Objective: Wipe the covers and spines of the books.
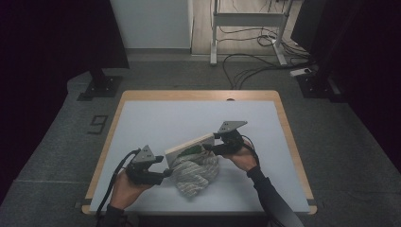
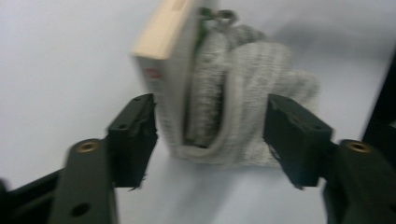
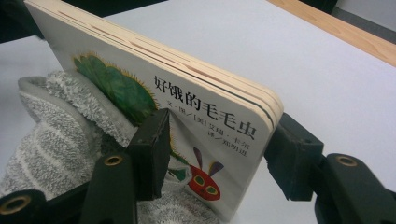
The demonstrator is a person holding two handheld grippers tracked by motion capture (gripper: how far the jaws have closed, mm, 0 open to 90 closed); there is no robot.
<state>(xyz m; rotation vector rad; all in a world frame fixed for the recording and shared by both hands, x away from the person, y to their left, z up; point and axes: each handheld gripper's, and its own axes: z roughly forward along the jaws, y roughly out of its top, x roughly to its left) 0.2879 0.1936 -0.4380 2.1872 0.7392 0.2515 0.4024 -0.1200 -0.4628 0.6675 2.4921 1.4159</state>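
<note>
Near the front middle of the table point(image 1: 156, 116), I see a board book point(image 1: 189, 144) standing on edge, partly inside a grey knitted cloth bag point(image 1: 196, 174). From the high view its long axis runs from lower left to upper right, and its upper right end rises clear of the bag towards my right gripper point(image 1: 218, 147).

Along my right gripper point(image 3: 215, 154) view, the book point(image 3: 187, 116) sits between the jaws with one pad pressed on the printed cover and the other against the back near the rounded corner, so I read this gripper as clamped on the book. The caterpillar picture and the title face the camera, and the bag point(image 3: 56, 135) covers the far part of the cover.

My left gripper point(image 1: 163, 174) rests just beside the bag's left side. Its own view is blurred, but the left gripper point(image 2: 210, 135) looks spread wide, with the book point(image 2: 163, 60) and the bag point(image 2: 252, 102) between the jaws and neither pad touching them, as far as I can tell.
</note>
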